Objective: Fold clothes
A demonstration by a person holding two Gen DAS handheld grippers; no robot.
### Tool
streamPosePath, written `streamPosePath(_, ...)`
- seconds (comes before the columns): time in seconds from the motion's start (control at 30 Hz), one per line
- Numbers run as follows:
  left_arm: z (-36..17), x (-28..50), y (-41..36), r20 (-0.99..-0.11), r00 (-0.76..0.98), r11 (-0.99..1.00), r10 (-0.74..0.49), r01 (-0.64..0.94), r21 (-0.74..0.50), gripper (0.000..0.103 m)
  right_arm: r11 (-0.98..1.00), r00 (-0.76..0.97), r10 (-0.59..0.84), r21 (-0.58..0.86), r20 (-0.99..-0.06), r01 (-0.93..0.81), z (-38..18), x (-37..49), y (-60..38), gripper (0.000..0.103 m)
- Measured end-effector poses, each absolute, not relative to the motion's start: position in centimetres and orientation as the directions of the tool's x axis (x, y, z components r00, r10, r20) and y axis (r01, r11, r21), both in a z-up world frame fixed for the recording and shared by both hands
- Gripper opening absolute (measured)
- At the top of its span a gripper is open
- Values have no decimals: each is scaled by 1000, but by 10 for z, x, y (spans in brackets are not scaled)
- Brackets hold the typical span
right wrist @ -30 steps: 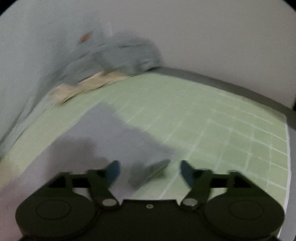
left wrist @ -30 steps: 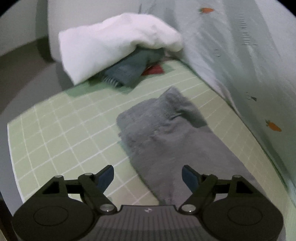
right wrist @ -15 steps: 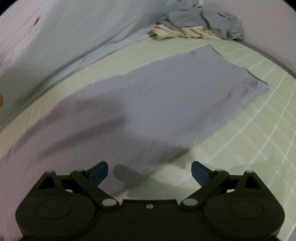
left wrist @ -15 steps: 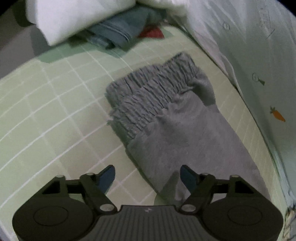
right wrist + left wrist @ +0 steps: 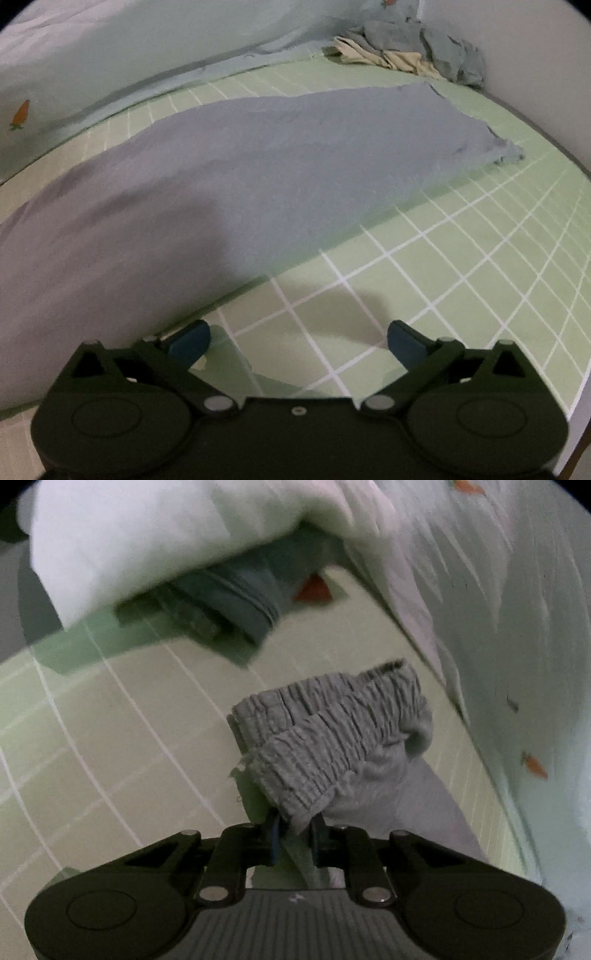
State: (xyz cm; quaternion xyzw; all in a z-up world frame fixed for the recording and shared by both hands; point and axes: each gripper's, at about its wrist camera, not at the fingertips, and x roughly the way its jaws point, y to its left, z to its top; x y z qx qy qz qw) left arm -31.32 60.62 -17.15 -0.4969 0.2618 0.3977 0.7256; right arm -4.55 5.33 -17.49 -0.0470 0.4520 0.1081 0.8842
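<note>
1. Closest in, the left gripper (image 5: 293, 832) is seen pinched onto the near corner of the ruched elastic waistband (image 5: 332, 738) of the grey pants (image 5: 229, 177). Its jaws have just been closing, and fabric is clamped between them.
2. The right gripper (image 5: 297, 341) is spread wide with nothing held. Its jaws have just been opening, and only the pale green bed sheet with white grid lines (image 5: 461, 266) is seen between the blue pads (image 5: 190, 338), the pants' edge lying just beside the left pad.
3. A bit further out, the pants are laid flat and stretched long across the sheet, leg ends toward the far corner.
4. Past the waistband, a folded blue-grey garment (image 5: 240, 590) is tucked under a white bundle (image 5: 147, 535).
5. A pale carrot-print quilt (image 5: 110, 55) is bunched along the far side.
6. Way back, a crumpled grey and cream pile (image 5: 417, 51) is seen in the corner.
</note>
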Motion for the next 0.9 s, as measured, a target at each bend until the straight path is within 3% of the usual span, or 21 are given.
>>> streamPosePath(0.03, -172, -316, 607, -768, 551, 176, 327, -834, -523, 22, 972, 570, 150, 16, -808, -234, -175, -46, 53, 103)
streamPosePath(0.07, -173, -319, 608, -761, 555, 162, 336, -830, -534, 30, 972, 570, 150, 16, -808, -233, -175, -46, 53, 103)
streamPosePath(0.17, -175, -321, 604, -764, 535, 123, 362, -839, -530, 63, 971, 559, 151, 17, -815, -237, -174, -40, 57, 103)
streamPosePath(0.27, -173, -322, 601, -759, 512, 91, 402, -847, -524, 74, 966, 551, 162, 18, -819, -257, -173, -36, 60, 103)
streamPosePath(0.33, -174, -318, 603, -759, 506, 78, 410, -849, -523, 74, 965, 551, 167, 20, -818, -263, -174, -33, 61, 103)
streamPosePath(0.43, -172, -313, 614, -766, 499, 103, 406, -858, -504, 63, 962, 557, 175, 21, -812, -271, -175, -34, 60, 103)
streamPosePath(0.5, -171, -308, 622, -776, 490, 123, 397, -866, -484, 18, 961, 563, 179, 21, -807, -274, -176, -35, 59, 103)
streamPosePath(0.6, -155, -297, 625, -783, 477, 186, 399, -879, -440, 11, 961, 575, 183, 23, -797, -275, -177, -37, 58, 103)
streamPosePath(0.9, -78, -225, 563, -661, 600, 591, 451, -756, -282, 10, 953, 607, 214, 27, -765, -302, -178, -38, 56, 103)
